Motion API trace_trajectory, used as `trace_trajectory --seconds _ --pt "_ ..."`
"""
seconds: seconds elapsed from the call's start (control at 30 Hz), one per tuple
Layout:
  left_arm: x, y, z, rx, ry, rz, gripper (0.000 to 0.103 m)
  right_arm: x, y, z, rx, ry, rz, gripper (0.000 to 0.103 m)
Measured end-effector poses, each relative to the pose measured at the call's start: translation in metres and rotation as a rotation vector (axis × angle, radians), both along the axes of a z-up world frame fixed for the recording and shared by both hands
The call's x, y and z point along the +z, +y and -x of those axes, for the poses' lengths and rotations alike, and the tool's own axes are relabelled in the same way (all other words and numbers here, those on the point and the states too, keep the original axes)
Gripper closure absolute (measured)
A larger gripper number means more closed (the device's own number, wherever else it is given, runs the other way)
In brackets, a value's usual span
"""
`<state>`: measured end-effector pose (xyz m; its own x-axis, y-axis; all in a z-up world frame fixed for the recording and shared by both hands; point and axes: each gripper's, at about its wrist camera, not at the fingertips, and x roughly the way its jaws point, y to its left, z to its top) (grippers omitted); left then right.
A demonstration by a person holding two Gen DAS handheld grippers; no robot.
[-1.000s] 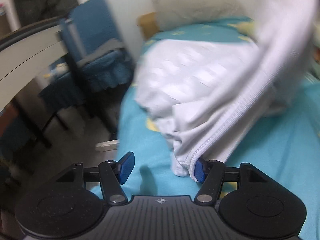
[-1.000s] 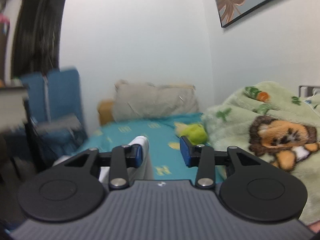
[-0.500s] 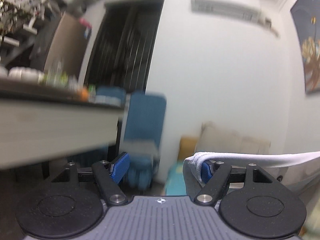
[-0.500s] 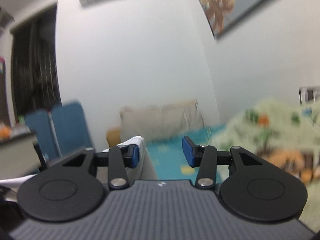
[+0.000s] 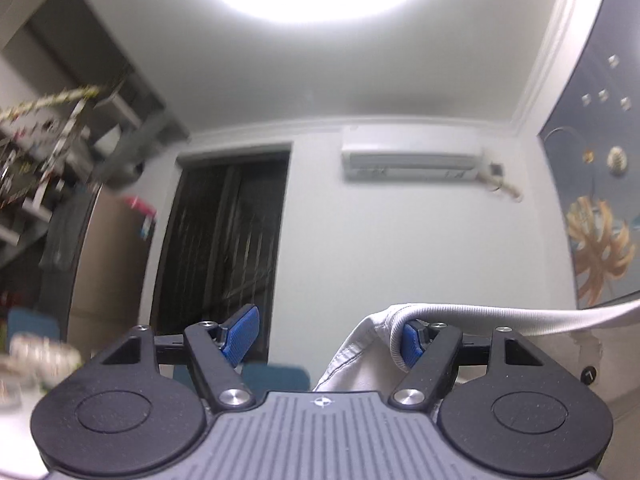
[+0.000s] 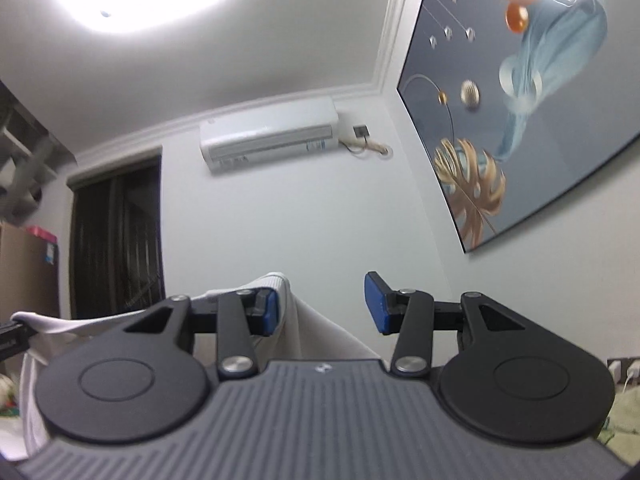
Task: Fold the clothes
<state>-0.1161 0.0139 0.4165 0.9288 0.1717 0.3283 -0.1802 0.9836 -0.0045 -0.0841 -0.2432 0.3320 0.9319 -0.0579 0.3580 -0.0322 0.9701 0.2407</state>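
Both claws are pointing up toward the ceiling, and a white garment (image 5: pixel 360 356) is hanging between them, lifted clear so it can drop open under its own weight before any fold is made.

The left claw (image 5: pixel 326 336) is standing spread wide. The garment's ribbed hem is hooked over its right finger (image 5: pixel 412 344) alone, draping over that blue pad instead of being squeezed. From there the hem is running taut off to the right, which suggests the other claw is pulling on it.

The right claw (image 6: pixel 322 306) is spread as well, with the same white garment (image 6: pixel 316 332) looped over its left finger (image 6: pixel 268 312) and falling in front of the body.

Hooking looks deliberate: it is keeping the edge stretched straight. The risk, I judge, is the cloth slipping off an unclamped finger.
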Motion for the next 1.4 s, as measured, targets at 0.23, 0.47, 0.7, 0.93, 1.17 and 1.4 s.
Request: trace_trajectory --seconds 0.23,0.47,0.7,0.93,1.17,1.4 --pt "0.041 -0.026 0.025 -0.039 0.027 -0.072 0.029 0.035 -0.025 0.012 0.070 0.068 -0.036 0.056" --pt "-0.009 -0.008 -0.070 -0.030 0.174 -0.027 0.029 -0.005 -0.019 -0.059 0.083 0.222 0.010 0.056" --pt "-0.109 0.026 -0.244 0.001 0.376 0.003 0.028 -0.088 -0.008 -0.209 0.090 0.398 0.031 0.056" --pt "-0.252 0.033 -0.427 0.031 0.523 0.008 0.025 -0.197 -0.003 -0.390 0.078 0.543 0.004 0.056" --pt "-0.456 0.026 -0.579 -0.025 0.724 0.046 0.025 -0.369 -0.011 -0.550 0.074 0.769 -0.024 0.056" --pt "-0.598 0.018 -0.678 -0.099 1.042 -0.026 0.025 -0.505 -0.012 -0.650 0.361 1.153 0.046 0.038"
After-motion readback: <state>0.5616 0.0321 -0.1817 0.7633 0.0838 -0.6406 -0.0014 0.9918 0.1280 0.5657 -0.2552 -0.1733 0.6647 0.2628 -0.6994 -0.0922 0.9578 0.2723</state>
